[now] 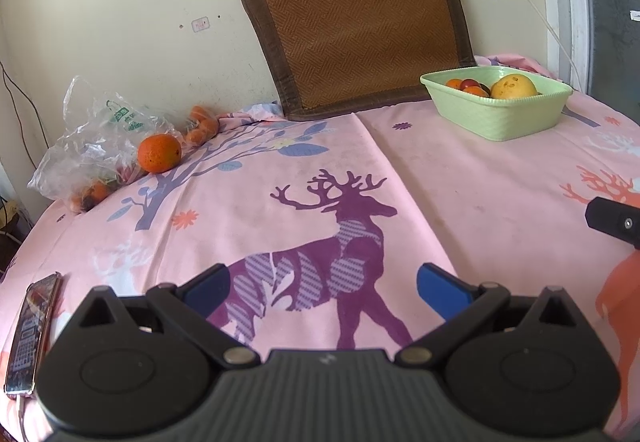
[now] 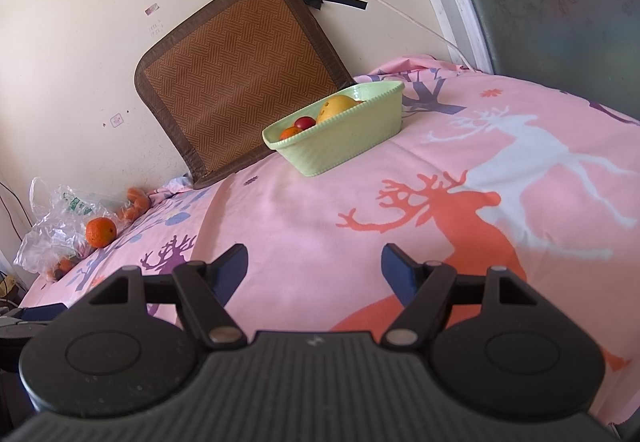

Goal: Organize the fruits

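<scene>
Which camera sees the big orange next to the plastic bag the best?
The left wrist view. There the orange is bigger and sharper, resting against the plastic bag. The right wrist view also shows the whole orange, but far off near the left edge, smaller and less clear.

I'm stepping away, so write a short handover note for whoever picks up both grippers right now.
Left gripper: jaws open, empty, over the pink cloth.
Right gripper: jaws open, empty, over the same cloth.
Green basket sits at the far side near the woven mat. It already holds a large yellow fruit, a red fruit and small orange ones.
Left to do: the loose orange beside the plastic bag, the small orange fruits by the wall, and those inside the bag.
A phone lies at the near left edge; avoid it.
</scene>
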A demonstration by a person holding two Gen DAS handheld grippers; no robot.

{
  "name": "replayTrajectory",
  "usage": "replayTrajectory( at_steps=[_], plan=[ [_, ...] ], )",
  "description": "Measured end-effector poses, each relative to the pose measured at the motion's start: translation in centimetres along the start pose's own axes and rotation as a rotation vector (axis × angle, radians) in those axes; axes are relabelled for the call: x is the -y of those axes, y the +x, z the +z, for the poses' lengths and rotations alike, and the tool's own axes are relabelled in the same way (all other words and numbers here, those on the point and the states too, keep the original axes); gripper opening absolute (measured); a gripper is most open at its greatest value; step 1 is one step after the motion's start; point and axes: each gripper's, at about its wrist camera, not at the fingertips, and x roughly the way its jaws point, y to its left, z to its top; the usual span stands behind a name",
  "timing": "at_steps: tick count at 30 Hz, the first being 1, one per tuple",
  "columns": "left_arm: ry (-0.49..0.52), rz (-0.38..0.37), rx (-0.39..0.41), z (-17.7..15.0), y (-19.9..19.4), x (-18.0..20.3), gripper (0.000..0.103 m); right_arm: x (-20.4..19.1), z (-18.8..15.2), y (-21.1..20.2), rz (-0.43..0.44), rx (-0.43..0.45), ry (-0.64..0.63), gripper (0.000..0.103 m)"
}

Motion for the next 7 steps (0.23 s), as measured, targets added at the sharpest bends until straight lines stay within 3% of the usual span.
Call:
replayTrajectory(
  at_steps=[7],
  plan=[
    [-0.002,-0.021,0.005,0.00,-0.04,0.06,0.103,-0.09,-0.09,-0.05,0.004,0.004,-0.003,0.076]
  ],
)
